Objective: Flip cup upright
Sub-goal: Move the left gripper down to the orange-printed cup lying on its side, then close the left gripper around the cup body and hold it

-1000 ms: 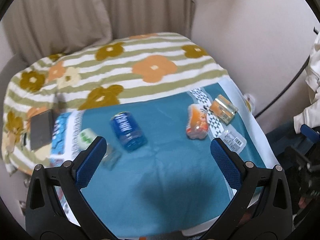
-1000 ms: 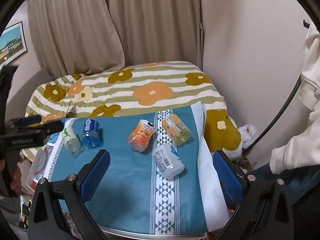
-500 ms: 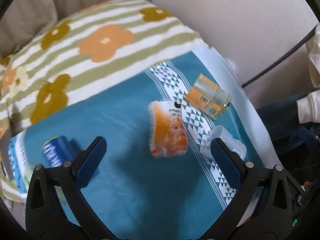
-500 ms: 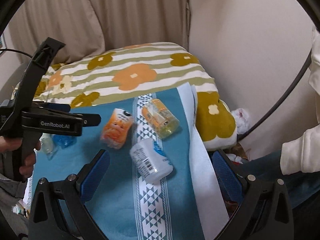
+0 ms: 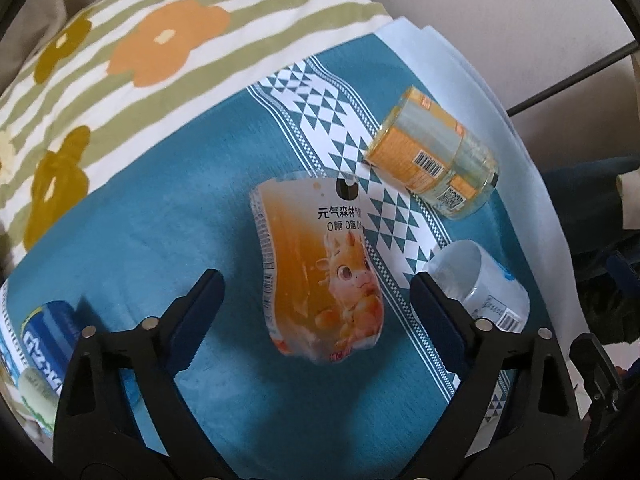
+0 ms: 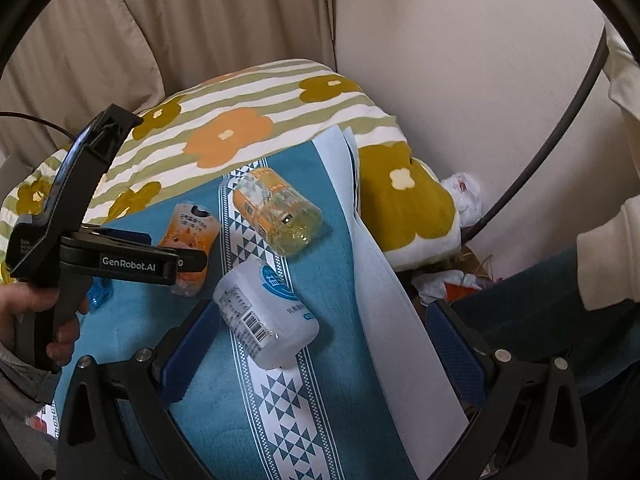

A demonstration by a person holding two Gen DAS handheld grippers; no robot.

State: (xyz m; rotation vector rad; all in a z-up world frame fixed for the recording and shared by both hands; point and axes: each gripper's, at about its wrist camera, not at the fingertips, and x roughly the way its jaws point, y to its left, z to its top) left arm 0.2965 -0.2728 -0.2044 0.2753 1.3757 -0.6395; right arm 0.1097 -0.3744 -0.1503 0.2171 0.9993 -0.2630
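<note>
Teal fleece cloth with a white triangle-patterned band (image 5: pixel 152 220) covers the work surface; beyond it at 12 o'clock lies a striped blanket with orange and ochre flowers (image 5: pixel 132 48). The cloth's right edge at 3 o'clock meets a pale blue sheet (image 6: pixel 384 280), then drops off to the floor. Bare teal shows at 6 to 9 o'clock in the left wrist view.

Task item: orange-printed crinkled plastic cup with a cartoon animal (image 5: pixel 320 268), lying on its side at cloth centre. Long axis runs roughly 12 to 6 o'clock, slightly tilted. Which end is the mouth: cannot tell.

Left gripper (image 5: pixel 318 304): jaws spread wide, empty, one finger on either side of the cup, not touching it. Right gripper (image 6: pixel 320 344): also wide apart, holding nothing, above the white translucent plastic cup with barcode label (image 6: pixel 266 316), also on its side.

Clear cup with orange label and barcode (image 5: pixel 434 160) lies at 2 o'clock from the orange cup, well apart.

Left view only: blue-labelled cup (image 5: pixel 48 340) at 8 o'clock, and the white cup's open mouth. Right view only: the left gripper's body and the hand (image 6: pixel 38 312) holding it.
</note>
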